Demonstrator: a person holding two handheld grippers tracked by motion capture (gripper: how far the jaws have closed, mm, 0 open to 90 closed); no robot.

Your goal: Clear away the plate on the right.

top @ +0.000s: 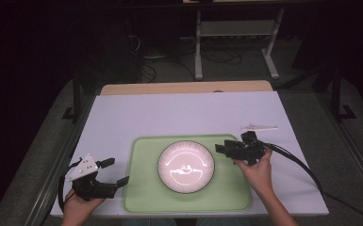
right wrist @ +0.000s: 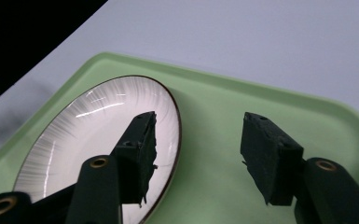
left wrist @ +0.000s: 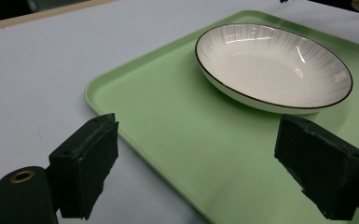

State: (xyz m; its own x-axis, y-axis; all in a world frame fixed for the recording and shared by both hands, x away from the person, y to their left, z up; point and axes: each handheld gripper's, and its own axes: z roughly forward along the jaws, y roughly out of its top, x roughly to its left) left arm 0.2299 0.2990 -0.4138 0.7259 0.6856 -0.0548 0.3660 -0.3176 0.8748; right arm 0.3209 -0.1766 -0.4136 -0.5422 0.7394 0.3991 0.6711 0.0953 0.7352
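A white plate with a dark rim (top: 186, 166) (left wrist: 272, 65) (right wrist: 98, 140) lies in the middle of a light green tray (top: 141, 188) (left wrist: 168, 130) (right wrist: 224, 102). My right gripper (top: 227, 147) (right wrist: 198, 154) hovers at the plate's right edge, jaws apart, one jaw over the rim and the other over bare tray; nothing is between them. My left gripper (top: 114, 172) (left wrist: 196, 168) rests at the tray's near left corner, open wide and empty, pointing toward the plate.
The tray sits on a pale lavender table cover (top: 169, 113). A thin white utensil-like item (top: 259, 127) lies on the cover beyond the right hand. A black cable (top: 301, 165) trails from the right gripper across the table's right side.
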